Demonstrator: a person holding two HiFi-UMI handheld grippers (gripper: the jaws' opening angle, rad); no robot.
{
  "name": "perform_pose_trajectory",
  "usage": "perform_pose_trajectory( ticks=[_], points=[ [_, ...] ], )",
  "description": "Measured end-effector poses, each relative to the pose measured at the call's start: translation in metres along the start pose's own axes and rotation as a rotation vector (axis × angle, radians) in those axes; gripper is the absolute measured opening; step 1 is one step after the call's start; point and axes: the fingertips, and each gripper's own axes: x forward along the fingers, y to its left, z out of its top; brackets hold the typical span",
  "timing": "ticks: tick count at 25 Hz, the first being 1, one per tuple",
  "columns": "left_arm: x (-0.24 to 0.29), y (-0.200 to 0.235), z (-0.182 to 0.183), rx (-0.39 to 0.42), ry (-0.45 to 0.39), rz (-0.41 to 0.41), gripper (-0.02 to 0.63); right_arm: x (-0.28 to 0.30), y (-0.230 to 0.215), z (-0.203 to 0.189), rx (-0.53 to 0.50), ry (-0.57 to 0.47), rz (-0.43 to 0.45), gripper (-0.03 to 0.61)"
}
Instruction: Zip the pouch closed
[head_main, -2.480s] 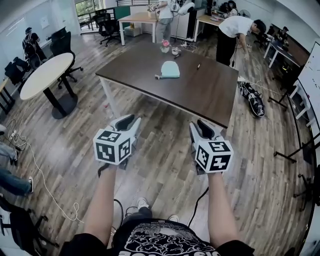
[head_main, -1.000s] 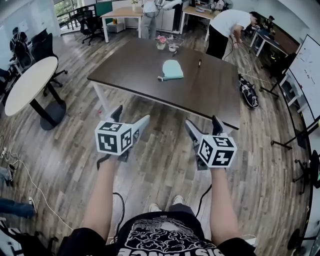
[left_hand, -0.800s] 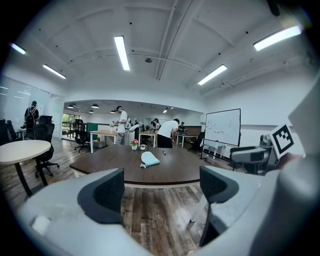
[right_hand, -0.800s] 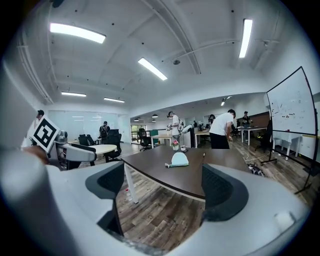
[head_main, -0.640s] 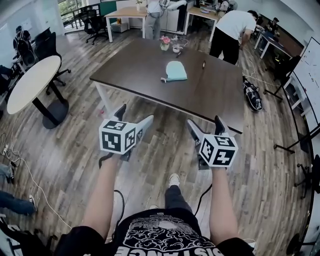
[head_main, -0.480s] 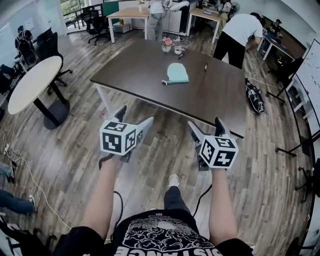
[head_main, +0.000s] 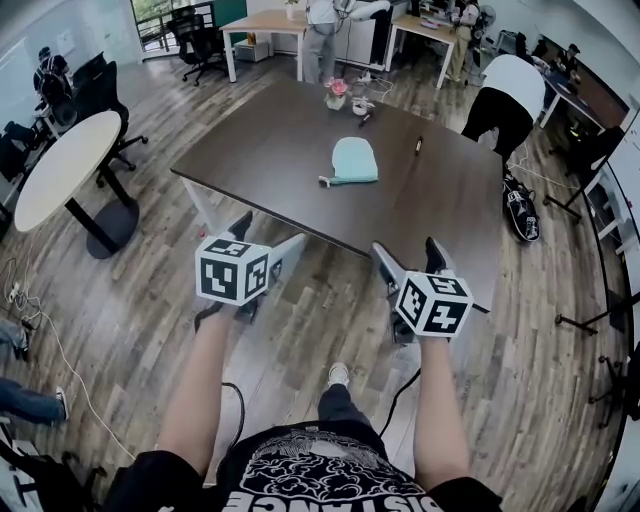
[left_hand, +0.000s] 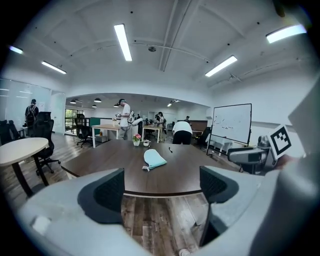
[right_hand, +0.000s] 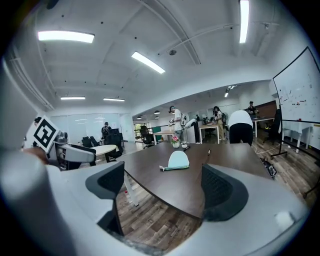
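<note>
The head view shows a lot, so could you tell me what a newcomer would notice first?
Two marker-cube grippers fill the foreground: the left gripper and the right gripper, both with jaws apart and empty, held short of the dark table. Near its middle lies a pale teal pouch.

Head view steeply down, other 2 level toward shared table (head_main: 280, 150)
</note>
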Motion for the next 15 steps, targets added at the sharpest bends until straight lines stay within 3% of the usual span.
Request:
perform_pose_trajectory(
  ticks=[15],
  points=[
    [0.098,0.019,0.046,-0.025,0.022,0.057,0.477,0.095,-0.072,0.038,-0.011,0.022,0.030,0.455]
  ],
)
